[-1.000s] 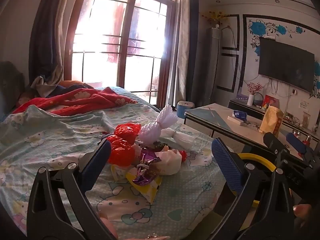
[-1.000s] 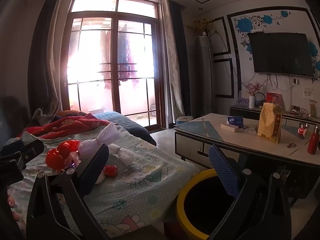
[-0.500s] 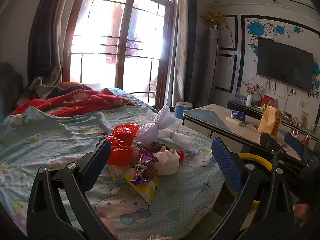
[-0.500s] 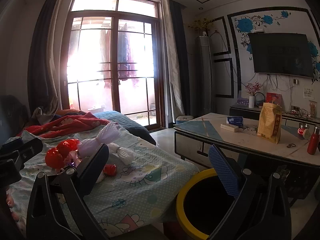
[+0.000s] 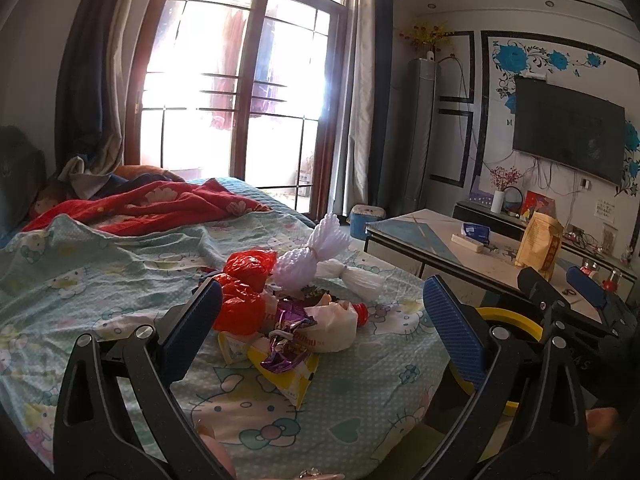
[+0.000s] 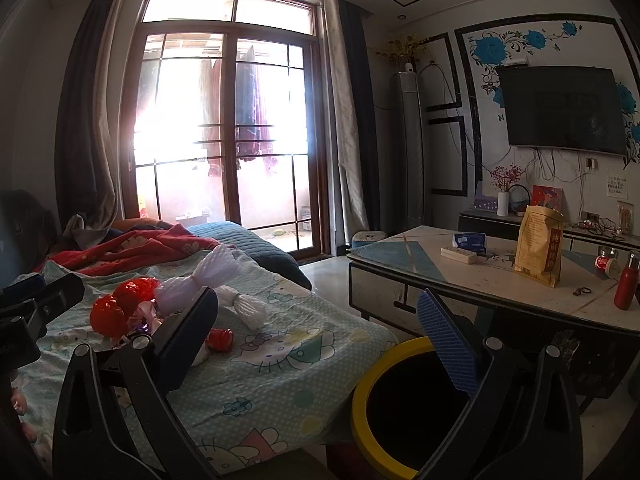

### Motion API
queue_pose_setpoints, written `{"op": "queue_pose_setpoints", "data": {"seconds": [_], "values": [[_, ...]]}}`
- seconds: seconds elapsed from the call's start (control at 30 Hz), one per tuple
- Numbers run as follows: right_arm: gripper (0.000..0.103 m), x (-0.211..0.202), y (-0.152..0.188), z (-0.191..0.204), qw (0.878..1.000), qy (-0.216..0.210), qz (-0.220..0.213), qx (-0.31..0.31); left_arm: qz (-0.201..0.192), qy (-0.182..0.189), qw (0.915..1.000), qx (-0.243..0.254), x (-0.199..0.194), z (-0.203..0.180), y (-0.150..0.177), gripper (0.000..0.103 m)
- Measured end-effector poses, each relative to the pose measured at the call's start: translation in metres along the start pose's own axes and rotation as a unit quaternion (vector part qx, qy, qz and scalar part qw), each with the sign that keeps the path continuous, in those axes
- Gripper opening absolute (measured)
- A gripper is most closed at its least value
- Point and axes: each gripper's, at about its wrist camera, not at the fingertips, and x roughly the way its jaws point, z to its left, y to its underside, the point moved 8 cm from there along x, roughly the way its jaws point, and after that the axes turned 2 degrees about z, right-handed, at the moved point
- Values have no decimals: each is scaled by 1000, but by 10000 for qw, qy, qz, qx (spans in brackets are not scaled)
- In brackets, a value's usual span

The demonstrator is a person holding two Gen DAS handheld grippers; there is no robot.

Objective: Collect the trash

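A pile of trash lies on the bed: red plastic bags [image 5: 244,296], white foam netting [image 5: 308,260], a purple foil wrapper [image 5: 286,332], a white bag with a red cap [image 5: 336,324] and a yellow packet [image 5: 288,376]. My left gripper [image 5: 320,328] is open and empty, held just before the pile. My right gripper [image 6: 320,332] is open and empty, between the bed edge and the yellow-rimmed black bin [image 6: 384,412]. The bin also shows in the left wrist view [image 5: 508,320]. The red bags [image 6: 116,308] and netting [image 6: 208,276] show in the right wrist view.
The bed has a pale blue cartoon sheet [image 5: 120,280] and a red blanket [image 5: 140,208] at the back. A low table [image 6: 480,280] beside the bin carries a yellow paper bag [image 6: 538,248], a red bottle [image 6: 626,284] and small items. A window door stands behind.
Both grippers have shifted only slightly; the left view has drifted a little toward the pile. Nothing was grasped or moved.
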Motion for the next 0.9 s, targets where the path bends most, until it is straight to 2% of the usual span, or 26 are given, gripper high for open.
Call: {"op": "queue_pose_setpoints", "data": {"seconds": [0.63,0.9], "values": [[97,5,6,2,10000,-27,31,-4,13,-12,10000,-31,1,1,0,92],[97,13,10,7,9997,-160,169,-66,95,-120,9997,-196,8,18,7,92]]}}
